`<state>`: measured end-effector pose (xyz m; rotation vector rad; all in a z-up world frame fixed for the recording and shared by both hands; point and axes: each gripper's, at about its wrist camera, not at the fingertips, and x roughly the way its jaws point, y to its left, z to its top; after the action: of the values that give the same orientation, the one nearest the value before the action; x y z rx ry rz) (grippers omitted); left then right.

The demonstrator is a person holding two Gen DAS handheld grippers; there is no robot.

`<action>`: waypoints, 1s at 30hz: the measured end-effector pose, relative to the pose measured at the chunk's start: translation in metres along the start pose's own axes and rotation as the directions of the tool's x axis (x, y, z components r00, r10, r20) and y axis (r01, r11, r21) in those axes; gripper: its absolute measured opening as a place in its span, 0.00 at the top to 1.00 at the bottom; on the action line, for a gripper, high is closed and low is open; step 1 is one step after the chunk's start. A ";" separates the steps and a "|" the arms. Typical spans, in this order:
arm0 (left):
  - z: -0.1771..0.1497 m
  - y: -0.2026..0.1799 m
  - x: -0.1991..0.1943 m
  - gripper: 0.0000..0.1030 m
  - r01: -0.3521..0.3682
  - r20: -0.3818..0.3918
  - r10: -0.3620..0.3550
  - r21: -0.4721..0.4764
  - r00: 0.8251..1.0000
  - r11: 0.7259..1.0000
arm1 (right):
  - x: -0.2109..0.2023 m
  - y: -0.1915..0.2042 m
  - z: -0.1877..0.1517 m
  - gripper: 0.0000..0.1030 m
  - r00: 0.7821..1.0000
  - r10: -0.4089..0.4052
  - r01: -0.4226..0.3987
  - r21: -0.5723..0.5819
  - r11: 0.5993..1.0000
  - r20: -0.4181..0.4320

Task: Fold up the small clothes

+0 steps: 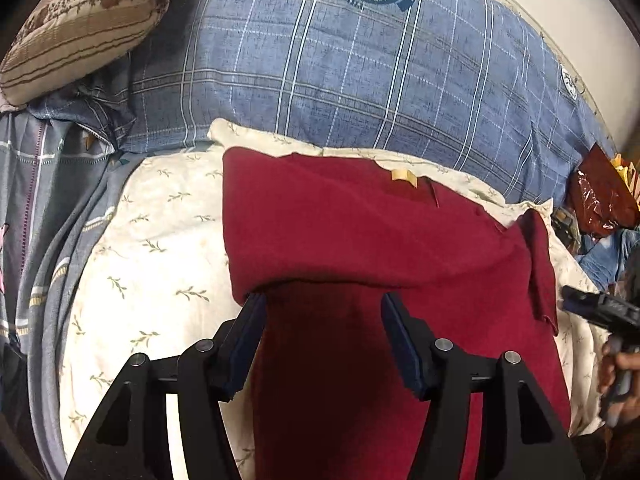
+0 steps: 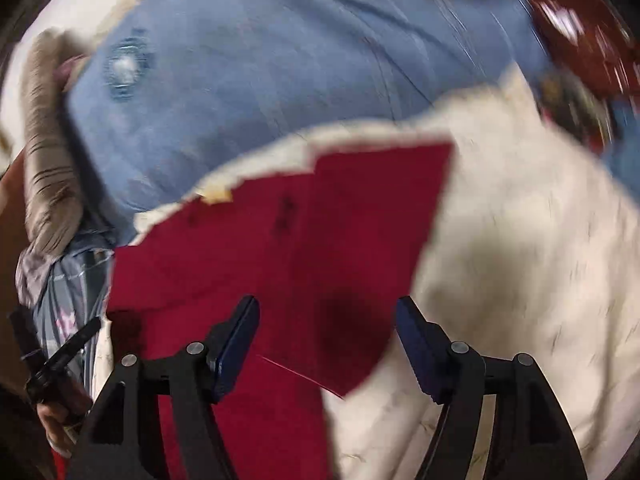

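A dark red garment (image 1: pixel 360 240) lies partly folded on a cream cloth with a leaf print (image 1: pixel 160 240), which is spread over a bed. Its far fold edge runs straight across near the cream cloth's upper border, with a small pale label (image 1: pixel 404 176) showing at the neckline. On the left side the red edge drops cleanly, and a broad strip of bare cream cloth lies beside it; on the right a narrow red flap (image 1: pixel 540 264) hangs over the side, with only a thin margin of cream past it.

The left gripper (image 1: pixel 320 312) hovers low over the near part of the garment, its jaws spread apart with red fabric under the gap and nothing pinched. The right gripper (image 2: pixel 326 320) is also released, jaws wide over the garment's right corner and the cream cloth.

Beyond the cream cloth is a blue plaid cover (image 1: pixel 360 72) with a round emblem, and a striped brown pillow (image 1: pixel 80 28) at the far left. A shiny red-brown packet (image 1: pixel 600 200) sits at the right edge. The right wrist view is smeared by motion, so the clutter near that packet is hard to read, and the garment's near end is cut off behind the gripper bodies.
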<state>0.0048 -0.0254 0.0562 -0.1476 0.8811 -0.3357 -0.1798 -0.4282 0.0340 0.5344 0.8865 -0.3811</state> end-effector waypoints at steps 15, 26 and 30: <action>0.005 0.013 -0.013 0.43 0.003 0.048 0.000 -0.062 0.999 0.998 | -0.111 0.027 0.059 1.00 0.938 0.095 -0.051 -0.138 0.989 0.333; 0.005 0.020 -0.020 0.43 0.014 0.052 -0.011 -0.063 0.999 0.998 | -0.080 0.127 0.077 0.36 0.969 0.069 0.026 -0.377 0.926 0.236; 0.004 0.019 -0.025 0.41 0.019 0.067 -0.015 -0.051 0.998 0.999 | -0.046 0.049 0.037 0.35 0.984 -0.088 0.122 -0.230 0.965 0.154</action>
<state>-0.0024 0.0012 0.0722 -0.2133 0.8237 -0.3220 -0.1582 -0.4060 0.1042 0.2353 0.8107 -0.3975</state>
